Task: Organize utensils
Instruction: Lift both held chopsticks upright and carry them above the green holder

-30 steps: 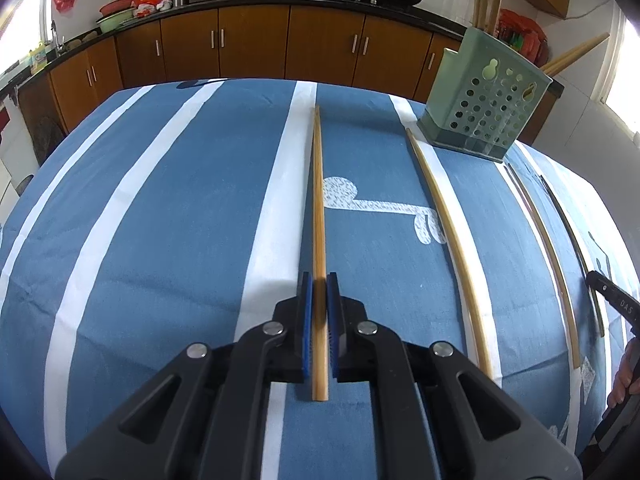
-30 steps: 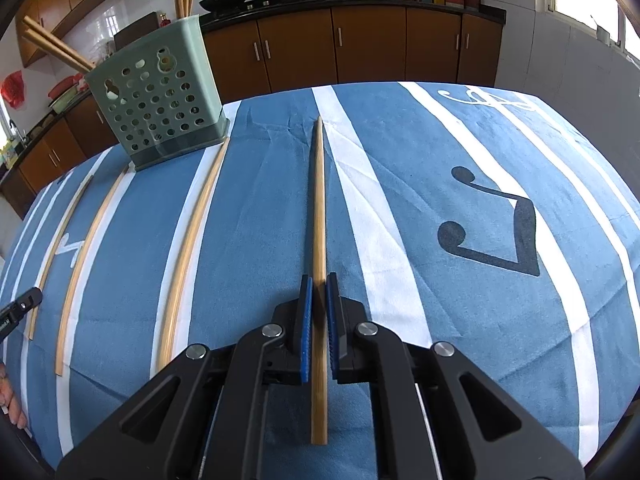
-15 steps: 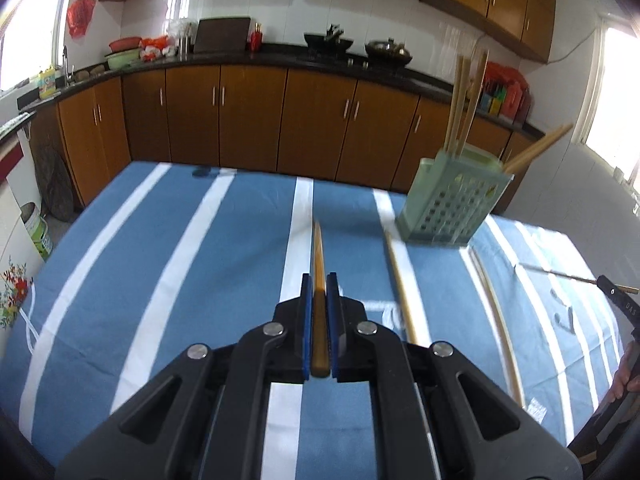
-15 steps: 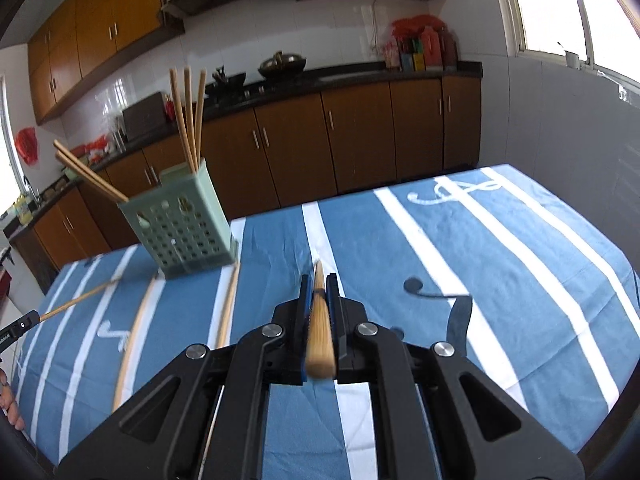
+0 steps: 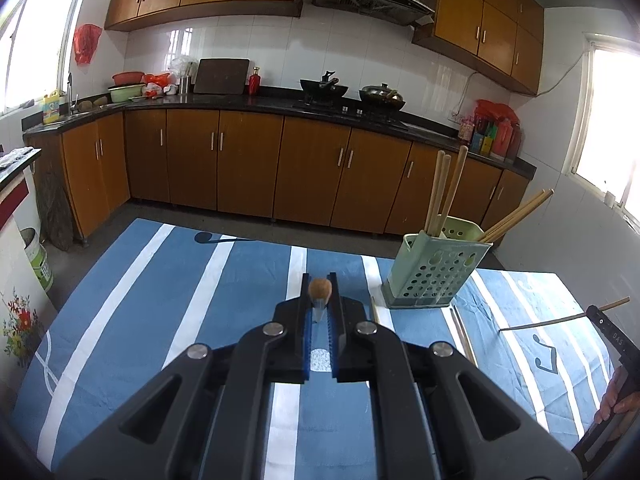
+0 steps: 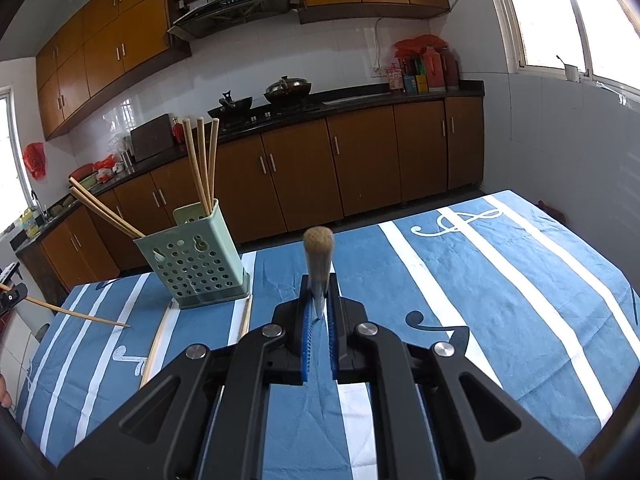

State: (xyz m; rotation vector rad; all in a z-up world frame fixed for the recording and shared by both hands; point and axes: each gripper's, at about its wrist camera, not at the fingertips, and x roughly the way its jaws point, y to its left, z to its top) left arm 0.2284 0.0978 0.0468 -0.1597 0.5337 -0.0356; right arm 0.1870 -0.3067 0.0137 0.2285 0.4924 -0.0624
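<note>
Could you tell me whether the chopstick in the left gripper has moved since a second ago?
Yes. The chopstick lay flat on the tablecloth a second ago; the left gripper has since lifted it clear, upward against the holder, its end facing the camera.

We look along the left gripper [image 5: 320, 284], its jaws clamped on a chopstick [image 5: 320, 289] seen end-on at frame centre, above the blue striped tablecloth [image 5: 160, 300]. Right of centre stands a green perforated holder [image 5: 432, 268] with chopsticks upright inside. At the right edge, the right gripper [image 5: 600, 314] carries another chopstick [image 5: 540, 324], a hand [image 5: 616, 400] below it.
</note>
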